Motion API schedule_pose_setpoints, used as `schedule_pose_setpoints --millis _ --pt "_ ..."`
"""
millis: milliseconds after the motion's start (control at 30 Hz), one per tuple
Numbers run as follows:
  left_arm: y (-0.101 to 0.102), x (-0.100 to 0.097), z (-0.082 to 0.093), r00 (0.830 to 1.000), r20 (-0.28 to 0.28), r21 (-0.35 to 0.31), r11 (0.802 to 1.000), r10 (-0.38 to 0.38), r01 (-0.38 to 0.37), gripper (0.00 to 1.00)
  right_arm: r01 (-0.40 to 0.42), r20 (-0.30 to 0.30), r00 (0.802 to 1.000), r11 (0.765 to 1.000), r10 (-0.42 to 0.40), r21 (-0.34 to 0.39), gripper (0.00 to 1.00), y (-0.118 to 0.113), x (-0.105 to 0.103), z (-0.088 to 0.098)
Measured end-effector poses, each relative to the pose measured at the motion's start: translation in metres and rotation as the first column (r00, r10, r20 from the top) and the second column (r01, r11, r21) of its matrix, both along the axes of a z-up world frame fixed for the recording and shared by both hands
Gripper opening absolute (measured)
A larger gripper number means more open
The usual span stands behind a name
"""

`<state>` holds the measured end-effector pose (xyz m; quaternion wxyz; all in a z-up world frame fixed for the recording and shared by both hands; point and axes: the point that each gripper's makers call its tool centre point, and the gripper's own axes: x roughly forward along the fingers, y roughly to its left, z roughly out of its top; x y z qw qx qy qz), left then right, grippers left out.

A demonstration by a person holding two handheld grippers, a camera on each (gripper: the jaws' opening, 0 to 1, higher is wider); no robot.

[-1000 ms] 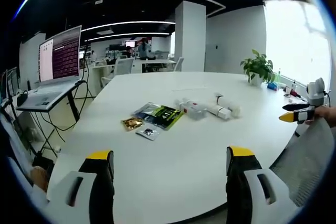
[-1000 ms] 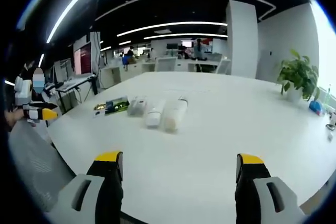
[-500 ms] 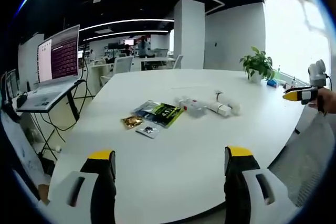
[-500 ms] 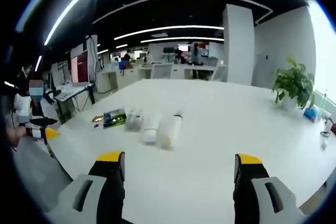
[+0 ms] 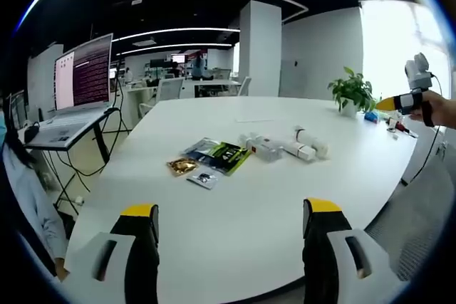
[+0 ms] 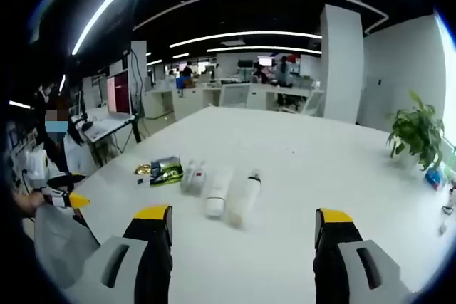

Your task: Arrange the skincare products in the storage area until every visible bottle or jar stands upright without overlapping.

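Observation:
Several skincare items lie on their sides mid-table: a white bottle [image 6: 244,197], a white tube [image 6: 217,191] and small clear bottles [image 6: 191,176]. In the left gripper view the same clear bottles [image 5: 260,146] and white tubes [image 5: 303,149] lie in a row. My left gripper [image 5: 231,211] stands open over the near table edge, well short of them. My right gripper [image 6: 243,215] is open too, with nothing between its fingers. A hand holds the right gripper [image 5: 406,101] high at the far right. The left gripper [image 6: 68,199] shows low at the left.
A green-black sachet [image 5: 221,154], a gold packet [image 5: 180,166] and a small packet [image 5: 203,178] lie left of the bottles. A potted plant [image 5: 350,90] stands at the far table edge. A laptop [image 5: 78,83] on a stand is at the left. A person [image 6: 53,140] stands beside the table.
The right gripper has risen, and its view now looks down on the products from higher up. The left gripper has hardly moved. The products lie as before.

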<state>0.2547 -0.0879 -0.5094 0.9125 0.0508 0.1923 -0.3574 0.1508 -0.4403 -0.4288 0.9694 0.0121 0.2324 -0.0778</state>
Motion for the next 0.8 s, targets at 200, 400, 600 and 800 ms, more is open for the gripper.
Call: schedule_pose_setpoints --millis 200,400,600,800 --pt "0.001 0.0 -0.001 1.0 -0.002 0.003 1.0 -0.004 0.004 0.74 -0.045 -0.007 0.999 0.999 0.046 0.02 0.75 0.013 0.027 0.0" --pt "0.0 -0.001 -0.004 1.0 -0.012 0.008 1.0 -0.014 0.015 0.73 -0.097 -0.058 0.994 0.995 0.098 0.017 0.72 0.023 0.047 -0.007" --pt "0.001 0.0 -0.005 1.0 -0.02 0.003 1.0 -0.007 0.008 0.72 -0.124 -0.101 0.987 0.991 0.128 0.042 0.67 0.027 0.064 -0.012" --pt "0.001 -0.001 -0.008 1.0 -0.03 0.01 1.0 -0.008 0.009 0.72 -0.158 -0.147 0.976 0.986 0.163 0.044 0.66 0.022 0.086 -0.018"
